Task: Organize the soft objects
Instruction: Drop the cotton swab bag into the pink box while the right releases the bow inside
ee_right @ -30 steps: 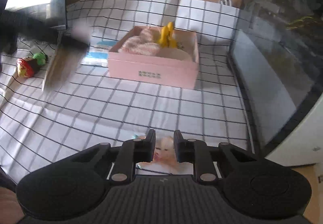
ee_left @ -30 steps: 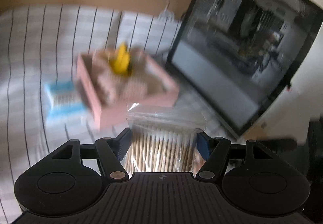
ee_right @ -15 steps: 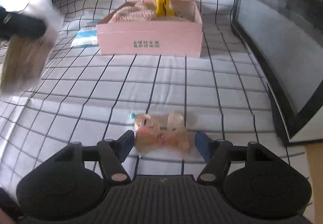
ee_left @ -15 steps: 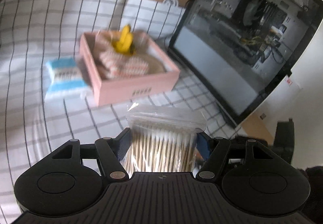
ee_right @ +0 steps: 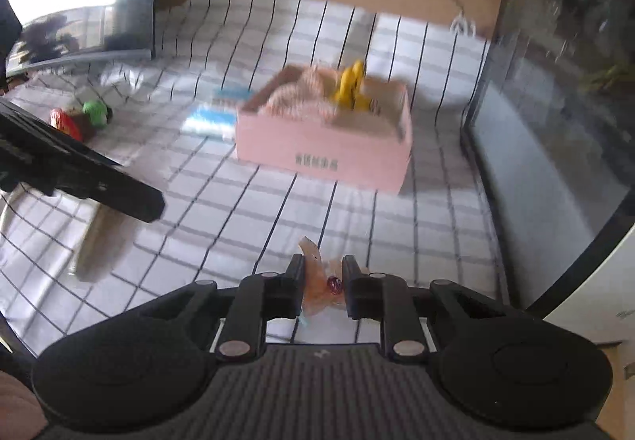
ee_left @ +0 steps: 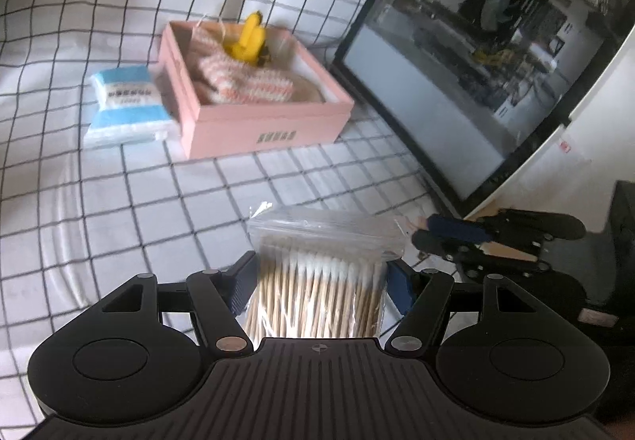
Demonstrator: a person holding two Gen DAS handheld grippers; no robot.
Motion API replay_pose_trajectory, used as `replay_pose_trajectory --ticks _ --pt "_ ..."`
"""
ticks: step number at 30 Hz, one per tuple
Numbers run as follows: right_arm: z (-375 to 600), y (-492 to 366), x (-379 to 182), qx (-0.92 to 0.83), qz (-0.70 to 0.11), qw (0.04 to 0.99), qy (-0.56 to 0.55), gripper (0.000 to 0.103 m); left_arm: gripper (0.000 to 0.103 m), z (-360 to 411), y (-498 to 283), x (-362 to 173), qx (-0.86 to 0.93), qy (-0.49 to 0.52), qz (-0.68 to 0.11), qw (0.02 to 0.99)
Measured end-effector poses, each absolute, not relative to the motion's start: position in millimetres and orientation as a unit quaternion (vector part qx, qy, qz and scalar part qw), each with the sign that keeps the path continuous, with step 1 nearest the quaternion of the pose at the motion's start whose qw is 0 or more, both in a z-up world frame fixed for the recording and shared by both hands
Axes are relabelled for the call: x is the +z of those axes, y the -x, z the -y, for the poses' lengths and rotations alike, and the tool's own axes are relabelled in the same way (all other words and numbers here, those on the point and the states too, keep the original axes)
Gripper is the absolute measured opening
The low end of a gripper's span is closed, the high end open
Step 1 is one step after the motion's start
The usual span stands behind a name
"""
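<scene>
Where a black-checked white cloth (ee_left: 99, 201) covers the table, a pink box (ee_left: 254, 122) sits centre frame.
Left gripper (ee_left: 319, 275) clamps a bag of cotton swabs (ee_left: 317, 281); right gripper (ee_right: 322, 283) has just closed on a small doll (ee_right: 323, 281).

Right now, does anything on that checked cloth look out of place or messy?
Mostly tidy. The blue-and-white packet lies outside the pink box, against its side, and a small red-and-green toy sits off alone near the cloth's edge. Nothing looks spilled or damaged.

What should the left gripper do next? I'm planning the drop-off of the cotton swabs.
Probably carry the bag of cotton swabs, clamped in the left gripper, forward over the pink box, which lies ahead on the checked cloth with room inside.
</scene>
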State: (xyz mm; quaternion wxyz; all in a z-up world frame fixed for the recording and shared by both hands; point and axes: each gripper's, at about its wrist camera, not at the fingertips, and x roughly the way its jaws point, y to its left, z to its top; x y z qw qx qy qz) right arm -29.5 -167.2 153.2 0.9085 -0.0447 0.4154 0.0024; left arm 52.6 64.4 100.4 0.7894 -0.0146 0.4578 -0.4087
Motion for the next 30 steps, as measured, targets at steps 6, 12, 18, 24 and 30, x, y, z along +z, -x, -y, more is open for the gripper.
replay_pose_trajectory --ticks 6,12,18,24,30 --pt "174.6 32.8 183.0 -0.011 -0.381 0.923 0.048 0.019 0.072 -45.8 -72.4 131.7 -0.431 0.031 -0.421 0.797" --pt "177.0 32.0 185.8 -0.019 -0.371 0.927 0.047 0.019 0.073 6.4 -142.2 186.8 -0.416 0.055 -0.322 0.849" --pt "186.6 25.4 177.9 -0.036 -0.369 0.928 0.025 0.019 0.072 61.4 -224.5 151.0 -0.356 0.017 -0.394 0.847" --pt "205.7 -10.9 176.8 -0.036 -0.363 0.931 0.013 0.019 0.071 31.1 -231.1 120.1 -0.326 0.047 -0.397 0.856" --pt "207.2 -80.6 216.8 -0.022 -0.292 0.956 0.012 0.019 0.071 -4.7 -210.9 111.9 -0.325 0.032 -0.401 0.856"
